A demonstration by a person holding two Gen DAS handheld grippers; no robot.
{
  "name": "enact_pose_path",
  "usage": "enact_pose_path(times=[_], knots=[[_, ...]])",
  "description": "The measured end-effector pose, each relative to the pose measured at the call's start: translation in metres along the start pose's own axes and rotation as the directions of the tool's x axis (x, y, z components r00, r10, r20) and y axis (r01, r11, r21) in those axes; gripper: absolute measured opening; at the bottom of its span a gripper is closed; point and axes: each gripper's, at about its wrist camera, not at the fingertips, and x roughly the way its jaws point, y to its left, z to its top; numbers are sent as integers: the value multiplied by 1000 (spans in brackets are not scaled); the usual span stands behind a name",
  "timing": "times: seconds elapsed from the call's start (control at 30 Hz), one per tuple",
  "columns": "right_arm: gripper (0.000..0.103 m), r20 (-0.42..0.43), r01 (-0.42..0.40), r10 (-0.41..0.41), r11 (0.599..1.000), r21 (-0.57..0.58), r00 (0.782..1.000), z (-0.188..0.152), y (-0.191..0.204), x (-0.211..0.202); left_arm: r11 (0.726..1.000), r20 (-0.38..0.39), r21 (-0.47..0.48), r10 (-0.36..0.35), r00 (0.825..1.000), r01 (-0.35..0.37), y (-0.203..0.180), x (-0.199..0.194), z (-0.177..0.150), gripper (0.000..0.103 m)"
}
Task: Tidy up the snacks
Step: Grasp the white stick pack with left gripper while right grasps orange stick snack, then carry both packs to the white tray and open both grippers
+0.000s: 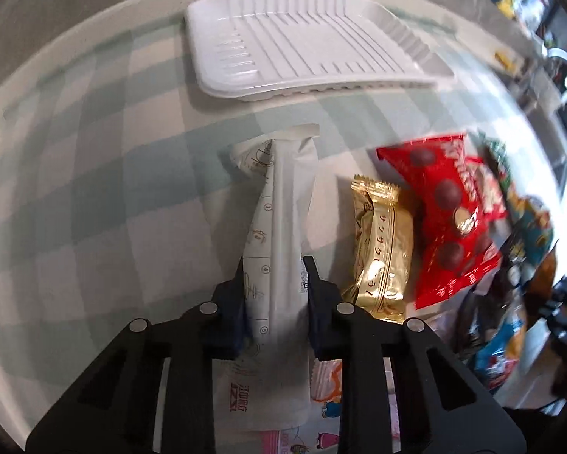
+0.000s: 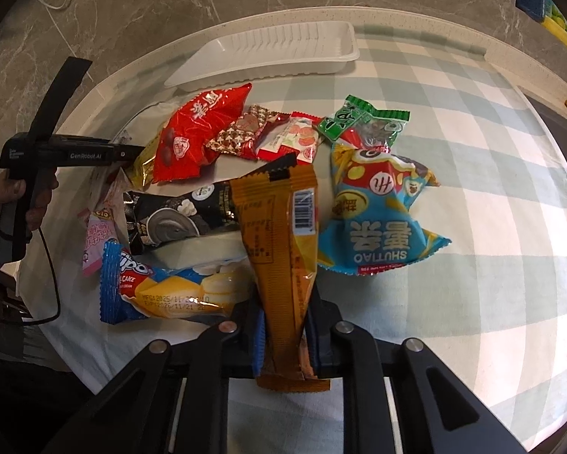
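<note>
Both grippers had something pinched. The left gripper [image 1: 274,265] had its jaws clamped on a long white packet [image 1: 279,234] lying on the checked tabletop [image 1: 94,196], just short of the white tray [image 1: 306,49]. The right gripper [image 2: 283,302] had its jaws squeezed on an orange wrapper [image 2: 283,249] sitting atop the snack pile.

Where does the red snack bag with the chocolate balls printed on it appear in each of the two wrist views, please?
Left wrist view: the red snack bag lies right of centre, just right of the gold packet.
Right wrist view: the same bag lies upper left, at the pile's far left end.
Shared landmark: the white tray sits on the table beyond it in both views.
</note>
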Motion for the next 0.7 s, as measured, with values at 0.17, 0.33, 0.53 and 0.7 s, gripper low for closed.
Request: enact_pose_path(times=[0.17,0.33,0.53,0.7], knots=[[15,14,-61,61,997,35,998,2,-5,-10,995,5,-68,-76,997,76,12,-3,-3,21],[15,34,-139,136,985,100,990,9,-14,-23,988,17,-105,-116,993,117,15,-14,-4,21],[15,66,-232,224,959,162,972,26,-23,-33,977,51,-128,-167,985,172,20,-40,-1,21],[15,88,-305,293,930,204,952,48,-28,-33,964,85,-147,-212,974,223,24,-58,21,21]])
